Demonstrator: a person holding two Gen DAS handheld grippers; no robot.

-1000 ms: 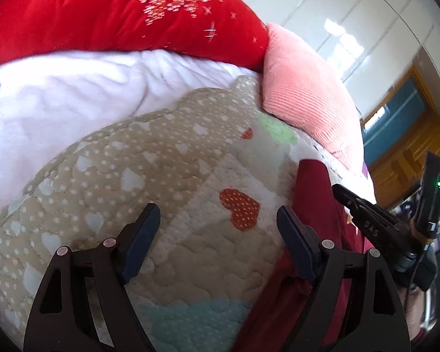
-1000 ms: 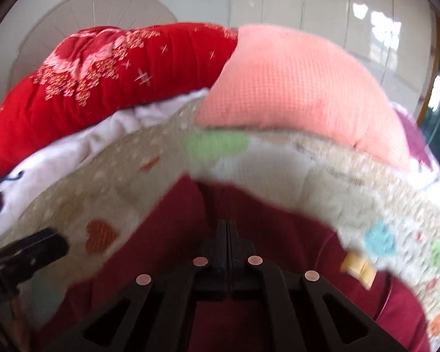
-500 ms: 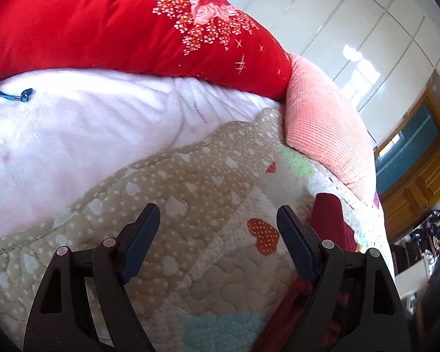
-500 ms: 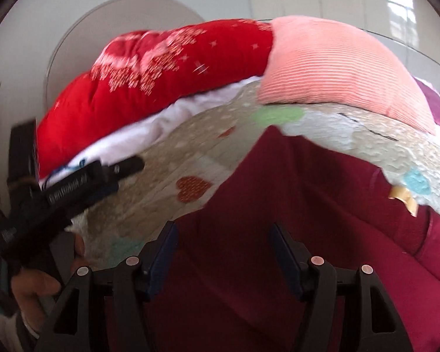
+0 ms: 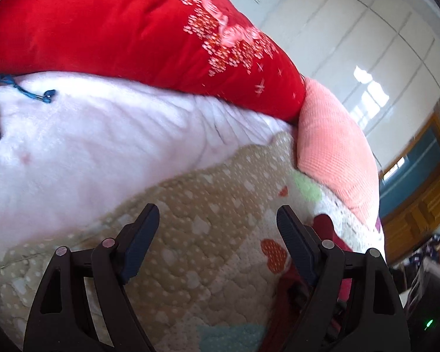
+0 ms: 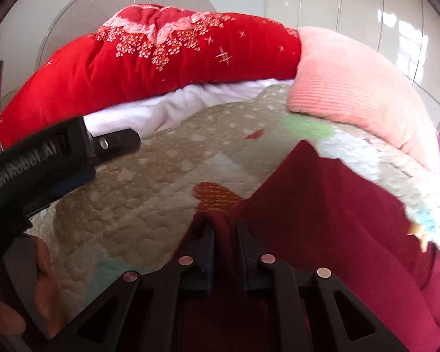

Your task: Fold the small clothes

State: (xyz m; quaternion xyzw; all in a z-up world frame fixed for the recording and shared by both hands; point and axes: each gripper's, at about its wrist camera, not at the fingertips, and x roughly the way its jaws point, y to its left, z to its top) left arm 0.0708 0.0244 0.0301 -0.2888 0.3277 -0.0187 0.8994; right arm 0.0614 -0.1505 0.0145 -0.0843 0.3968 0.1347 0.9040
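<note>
A dark red garment [image 6: 331, 214] lies on a quilted heart-pattern bedspread [image 6: 149, 205]. My right gripper [image 6: 224, 231] is shut on a fold of the garment at its left edge. In the left wrist view the garment [image 5: 322, 223] shows only as a strip behind the right finger. My left gripper [image 5: 217, 228] is open and empty above the bedspread [image 5: 208, 258], to the left of the garment. It also shows in the right wrist view [image 6: 114, 143] at the left.
A red embroidered quilt [image 6: 149, 67] and a pink ribbed pillow [image 6: 355, 88] lie at the head of the bed. A white fleece blanket [image 5: 88, 152] covers the left part. White wardrobe doors [image 5: 366, 44] stand behind.
My right gripper opened over the garment, then shut on a fold of it. My left gripper has swung away to the left, staying open.
</note>
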